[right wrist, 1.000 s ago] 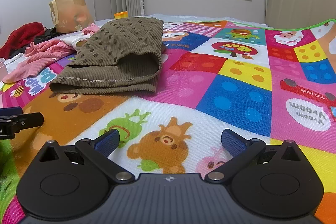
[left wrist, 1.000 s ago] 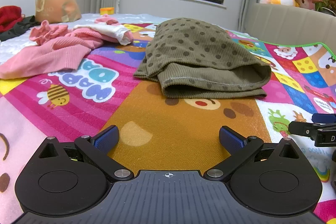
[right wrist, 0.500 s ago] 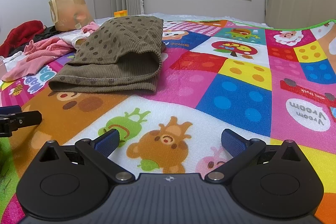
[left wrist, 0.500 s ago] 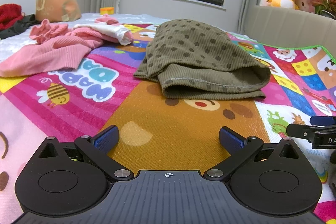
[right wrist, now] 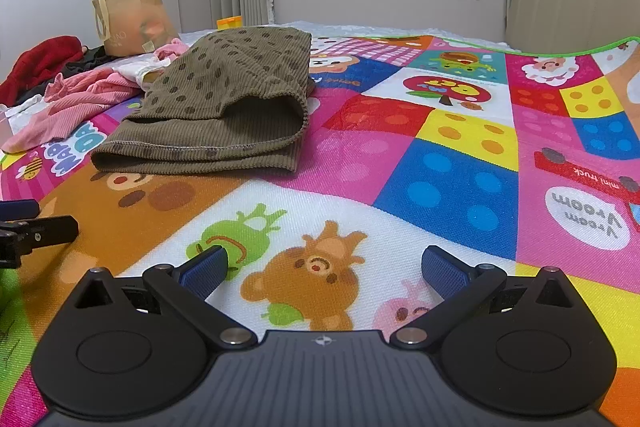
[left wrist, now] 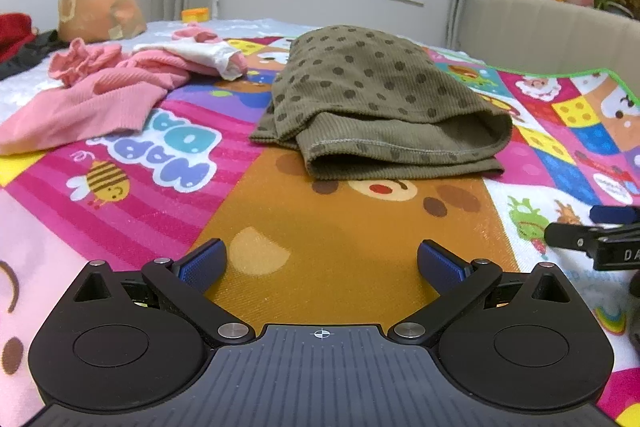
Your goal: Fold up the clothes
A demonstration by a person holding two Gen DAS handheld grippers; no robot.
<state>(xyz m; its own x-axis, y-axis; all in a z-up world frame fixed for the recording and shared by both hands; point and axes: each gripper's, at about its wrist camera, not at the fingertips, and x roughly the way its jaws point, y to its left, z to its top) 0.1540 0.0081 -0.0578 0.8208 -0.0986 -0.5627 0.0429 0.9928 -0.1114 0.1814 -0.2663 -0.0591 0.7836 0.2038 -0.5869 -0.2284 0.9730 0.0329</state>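
- Left wrist view: we hold our left tongs [left wrist: 320, 261] spread wide and empty, low over the play mat [left wrist: 340, 235].
- Our right tongs [right wrist: 324, 263] gape equally, gripping nothing.
- Folded olive dotted garment [left wrist: 380, 99] lies ahead, untouched, beside pink clothes [left wrist: 92, 95].

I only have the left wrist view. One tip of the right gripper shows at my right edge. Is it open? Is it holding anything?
Observer: The right gripper is open with nothing between its fingers, only the play mat below.
Operator: Where is the green dotted garment from there?
Observer: The green dotted garment lies ahead and to the left, apart from the right gripper, with its open hem towards that camera.
Operator: The red thing at my left edge is cut off.
Observer: It is a red clothing heap, left of the paper bag and beyond the pink clothes.
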